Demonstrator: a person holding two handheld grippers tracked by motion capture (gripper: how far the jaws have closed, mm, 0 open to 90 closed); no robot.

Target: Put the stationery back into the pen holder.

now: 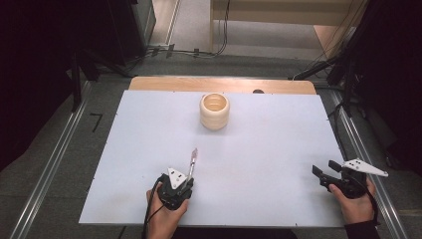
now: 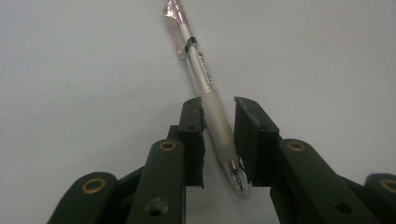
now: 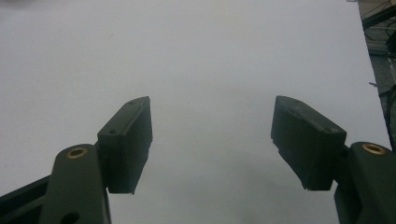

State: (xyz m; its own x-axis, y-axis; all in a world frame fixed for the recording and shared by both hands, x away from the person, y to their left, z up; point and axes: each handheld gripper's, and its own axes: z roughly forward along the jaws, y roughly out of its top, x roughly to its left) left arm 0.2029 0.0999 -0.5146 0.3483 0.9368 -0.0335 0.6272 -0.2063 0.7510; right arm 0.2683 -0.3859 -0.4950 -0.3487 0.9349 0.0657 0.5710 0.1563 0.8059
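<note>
Left tongs (image 2: 219, 135), held in a hand (image 1: 164, 216) at the near edge of the white desk (image 1: 278, 149), have their jaws nearly closed around the frosted grip of a clear pen (image 2: 205, 84), which lies slanted on the desk with its pink-tinted capped end pointing away. Right tongs (image 3: 212, 140), held at the near right corner, stand wide open over bare desk, gripping nothing. Farther off, near the far edge at the middle, a cream ribbed cup (image 1: 215, 111) stands upright, well apart from both.
</note>
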